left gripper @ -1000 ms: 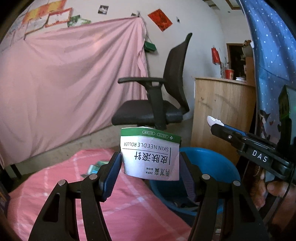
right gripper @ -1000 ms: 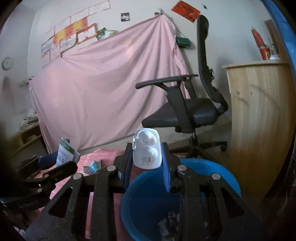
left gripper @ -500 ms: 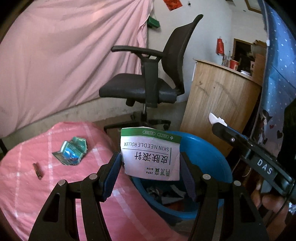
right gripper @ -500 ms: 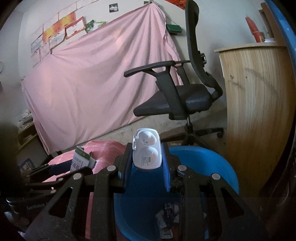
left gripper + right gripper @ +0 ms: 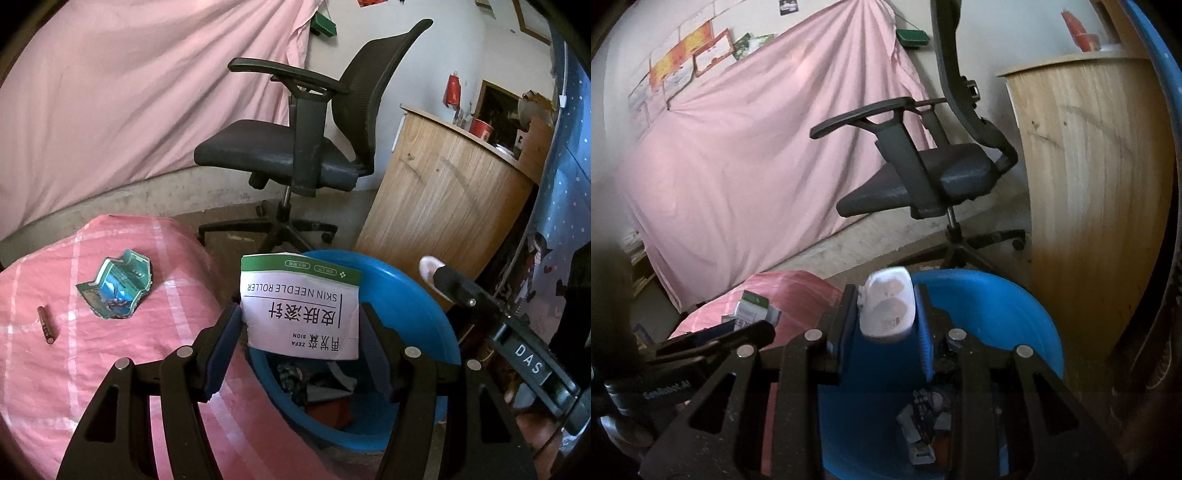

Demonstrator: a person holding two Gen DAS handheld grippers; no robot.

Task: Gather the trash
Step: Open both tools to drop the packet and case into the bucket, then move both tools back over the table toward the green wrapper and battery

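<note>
My left gripper (image 5: 299,314) is shut on a white box (image 5: 301,306) with a green band, printed "SKIN NEEDLE ROLLER". The box hangs over the near rim of a blue basin (image 5: 406,295) that has several scraps of trash (image 5: 314,380) in its bottom. My right gripper (image 5: 886,314) is shut on a white plastic case (image 5: 888,302), a little tilted, above the same basin (image 5: 997,314). A crumpled green wrapper (image 5: 116,282) and a small brown stick (image 5: 47,325) lie on the pink checked cloth (image 5: 110,369) to the left.
A black office chair (image 5: 295,147) stands just behind the basin, and a curved wooden counter (image 5: 443,203) to its right. A pink sheet (image 5: 110,92) hangs along the back wall. A blue dotted cloth (image 5: 569,166) fills the right edge.
Both grippers have tipped downward and closed in on the basin, each keeping its item. The green wrapper and brown stick have come into the left view.
</note>
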